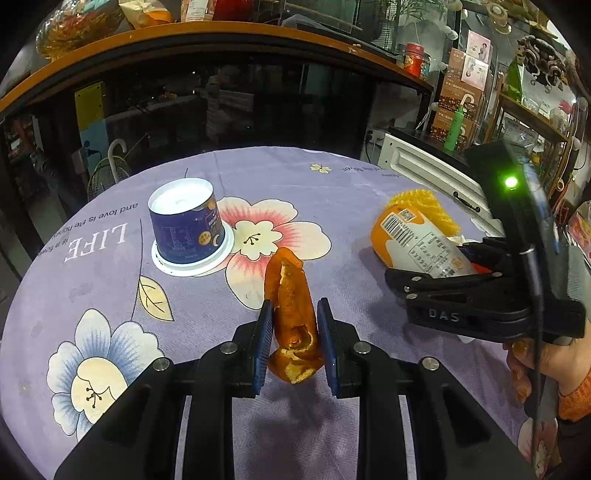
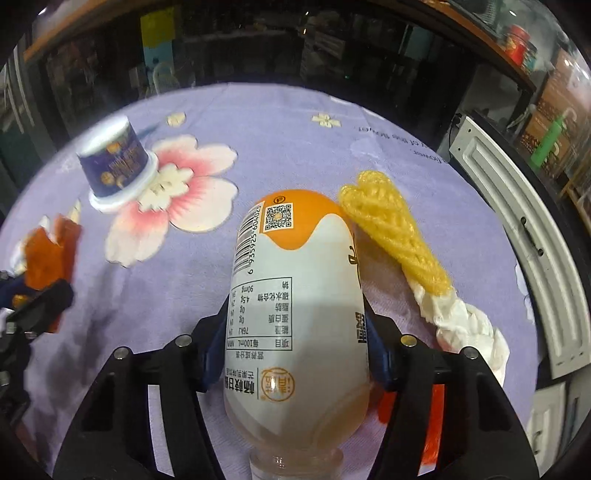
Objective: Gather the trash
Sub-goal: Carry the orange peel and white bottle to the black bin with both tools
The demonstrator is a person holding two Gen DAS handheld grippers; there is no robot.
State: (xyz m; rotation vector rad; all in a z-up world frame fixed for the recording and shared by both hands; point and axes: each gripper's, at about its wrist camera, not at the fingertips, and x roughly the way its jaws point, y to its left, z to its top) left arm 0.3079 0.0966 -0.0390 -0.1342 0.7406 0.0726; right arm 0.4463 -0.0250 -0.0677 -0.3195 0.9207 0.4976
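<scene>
My left gripper [image 1: 295, 306] is shut on a curled piece of orange peel [image 1: 291, 291], held a little above the purple flowered tablecloth [image 1: 332, 184]. My right gripper [image 2: 295, 312] has its blue pads pressed on both sides of an orange-and-white plastic bottle [image 2: 295, 277] lying on the cloth, its neck toward the camera. In the left wrist view the same bottle [image 1: 417, 240] lies at the right with the right gripper [image 1: 439, 258] around it. An upturned blue paper cup [image 1: 186, 225] stands at the left.
A yellow foam net [image 2: 391, 232] and a twisted white tissue [image 2: 461, 321] lie right of the bottle. A white panel [image 2: 491, 192] runs along the table's right edge. Dark shelving under a wooden counter [image 1: 221, 29] stands beyond the far edge. A hand [image 1: 535, 365] grips the right tool.
</scene>
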